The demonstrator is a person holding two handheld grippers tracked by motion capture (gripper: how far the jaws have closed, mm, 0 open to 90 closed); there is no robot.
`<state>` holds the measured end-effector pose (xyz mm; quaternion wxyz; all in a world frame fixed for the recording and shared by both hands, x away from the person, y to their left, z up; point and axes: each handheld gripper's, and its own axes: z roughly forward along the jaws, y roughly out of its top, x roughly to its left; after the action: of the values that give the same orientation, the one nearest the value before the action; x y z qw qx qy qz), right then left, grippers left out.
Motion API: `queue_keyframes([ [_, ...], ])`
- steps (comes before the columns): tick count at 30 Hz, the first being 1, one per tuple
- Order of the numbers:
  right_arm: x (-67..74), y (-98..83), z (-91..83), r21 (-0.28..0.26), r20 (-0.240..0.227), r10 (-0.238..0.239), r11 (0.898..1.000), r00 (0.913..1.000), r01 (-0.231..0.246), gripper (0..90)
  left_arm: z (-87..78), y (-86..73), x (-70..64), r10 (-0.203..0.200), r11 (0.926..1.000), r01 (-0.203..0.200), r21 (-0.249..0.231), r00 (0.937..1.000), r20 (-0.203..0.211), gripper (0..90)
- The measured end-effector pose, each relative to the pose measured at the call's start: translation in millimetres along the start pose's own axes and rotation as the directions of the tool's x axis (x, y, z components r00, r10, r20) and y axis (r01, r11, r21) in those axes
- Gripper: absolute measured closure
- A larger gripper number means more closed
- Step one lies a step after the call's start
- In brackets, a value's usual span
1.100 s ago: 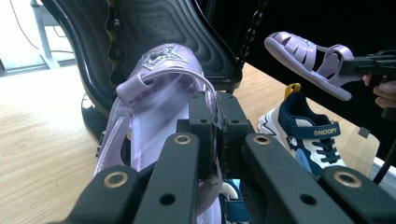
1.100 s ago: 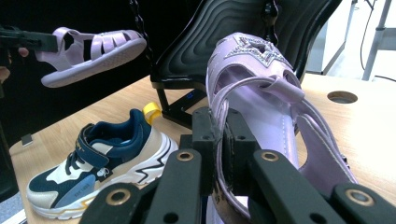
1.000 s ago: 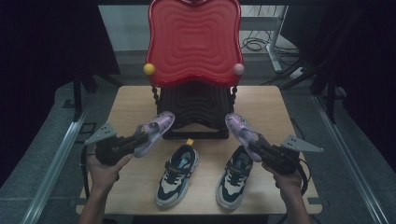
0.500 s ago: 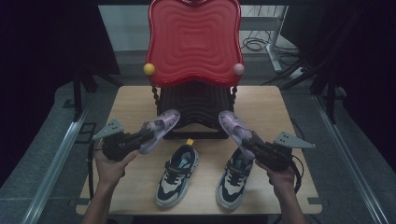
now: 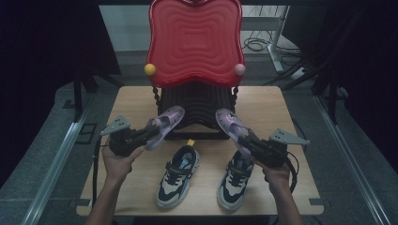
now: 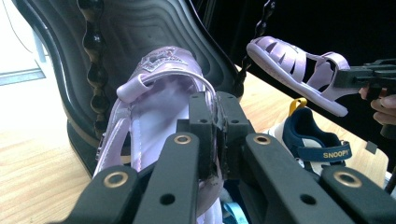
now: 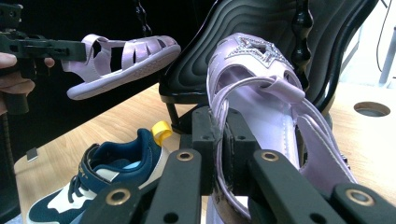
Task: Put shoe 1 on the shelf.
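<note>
Two lilac child's sandals are held up in the air above the table. My left gripper [image 5: 146, 136] is shut on the heel strap of the left sandal [image 5: 165, 123], toe pointing toward the black rack [image 5: 197, 105]; up close the sandal [image 6: 154, 107] is pinched between the pads. My right gripper [image 5: 248, 143] is shut on the back strap of the right sandal [image 5: 230, 124], seen close as a sandal [image 7: 261, 93] with a glitter star. Each gripper view shows the other sandal [image 6: 299, 70] [image 7: 121, 60] farther off. A pair of navy and white sneakers [image 5: 179, 176] [image 5: 236, 178] rests on the table in front.
A black ribbed shoe rack with a red wavy top [image 5: 195, 42] stands at the table's [image 5: 277, 101] back middle, with a yellow ball [image 5: 149, 69] and a pink ball [image 5: 239, 69] at its corners. Dark curtains and cables surround the table.
Both hands have carried their sandals inward and forward toward the rack's front. The sneakers have stayed put.
</note>
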<state>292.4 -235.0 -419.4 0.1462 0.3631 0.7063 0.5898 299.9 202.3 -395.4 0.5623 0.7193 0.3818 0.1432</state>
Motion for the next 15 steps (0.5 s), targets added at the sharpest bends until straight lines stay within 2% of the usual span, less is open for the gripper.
queue_keyframes([
  [9,2.7,6.0,15.1,-0.004,0.006,0.02,1.0,0.9998,-0.02,85.2,10.7,8.2,1.2,0.015,0.9999,-0.015,-0.006,0.9999,-0.008,86.6],
  [15,5.2,13.9,27.8,-0.005,0.023,0.02,1.0,0.9995,-0.02,85.2,20.3,8.8,1.8,0.008,0.9998,-0.009,-0.02,0.9997,-0.024,86.5],
])
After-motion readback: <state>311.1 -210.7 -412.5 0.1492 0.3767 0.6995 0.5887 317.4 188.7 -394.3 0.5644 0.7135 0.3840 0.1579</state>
